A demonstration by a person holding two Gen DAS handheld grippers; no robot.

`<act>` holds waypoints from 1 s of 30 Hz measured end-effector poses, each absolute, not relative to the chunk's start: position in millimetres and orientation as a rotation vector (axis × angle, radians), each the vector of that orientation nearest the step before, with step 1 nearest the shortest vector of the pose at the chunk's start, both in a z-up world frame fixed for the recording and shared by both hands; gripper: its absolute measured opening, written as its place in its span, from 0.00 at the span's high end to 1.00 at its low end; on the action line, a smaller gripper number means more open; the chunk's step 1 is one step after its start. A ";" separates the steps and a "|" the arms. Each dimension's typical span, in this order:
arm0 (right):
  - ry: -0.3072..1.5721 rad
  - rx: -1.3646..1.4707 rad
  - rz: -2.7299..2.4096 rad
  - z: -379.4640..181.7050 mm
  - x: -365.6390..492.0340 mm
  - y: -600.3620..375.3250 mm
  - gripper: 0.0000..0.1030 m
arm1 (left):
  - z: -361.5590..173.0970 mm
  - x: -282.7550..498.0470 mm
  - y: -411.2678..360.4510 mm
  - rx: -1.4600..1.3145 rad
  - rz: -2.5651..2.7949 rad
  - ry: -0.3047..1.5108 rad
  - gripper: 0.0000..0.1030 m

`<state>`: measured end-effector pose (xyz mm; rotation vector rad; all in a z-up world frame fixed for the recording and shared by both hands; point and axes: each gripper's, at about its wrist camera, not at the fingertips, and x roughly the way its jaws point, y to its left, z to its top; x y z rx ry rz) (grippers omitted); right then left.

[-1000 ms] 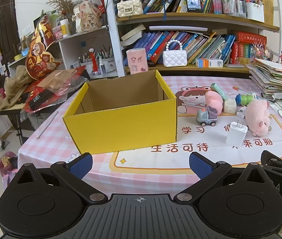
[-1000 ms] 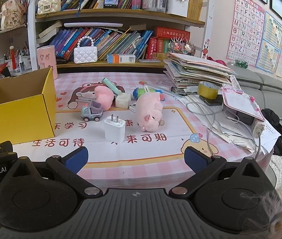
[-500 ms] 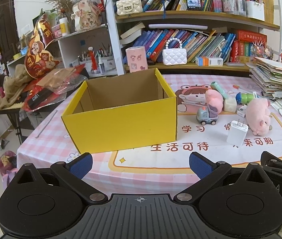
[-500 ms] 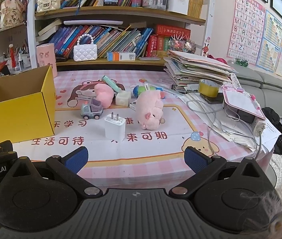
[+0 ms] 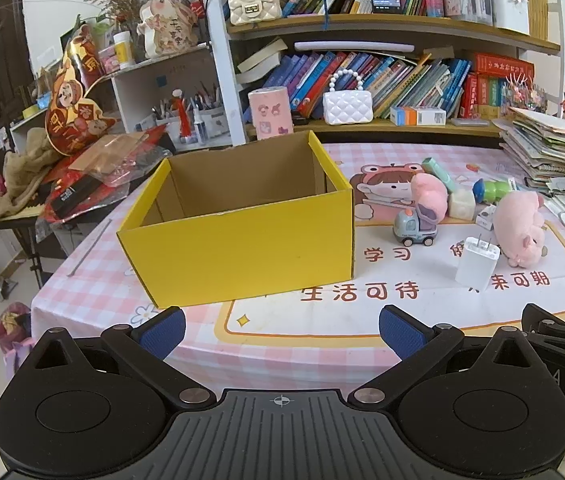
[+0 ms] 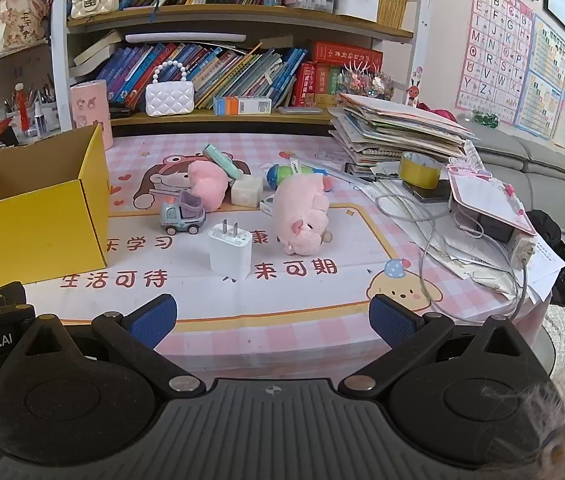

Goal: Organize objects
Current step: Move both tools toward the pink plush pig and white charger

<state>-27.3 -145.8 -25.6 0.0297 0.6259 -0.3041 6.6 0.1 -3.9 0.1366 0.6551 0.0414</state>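
My left claw (image 5: 280,330) and right claw (image 6: 272,318) both gape wide and hold nothing, at the near edge of the bench (image 6: 302,300). The yellow box (image 5: 238,232) sits open; right of it stand the white charger (image 6: 229,254), toy truck (image 6: 182,216) and pink pig (image 6: 302,216).

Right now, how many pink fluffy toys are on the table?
2. One pink plush pig lies right of the white charger. A smaller pink plush sits behind the toy truck. The yellow box looks empty, though its floor is partly hidden.
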 end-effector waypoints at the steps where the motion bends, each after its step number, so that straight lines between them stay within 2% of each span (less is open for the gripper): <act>1: 0.628 0.031 -0.304 -26.4 -27.0 -145.8 0.00 | -4.0 7.3 0.1 0.136 0.040 0.658 0.00; 30: 0.730 0.035 -0.303 -35.5 20.4 -169.7 0.00 | -20.6 52.0 -22.6 0.124 0.049 0.741 0.00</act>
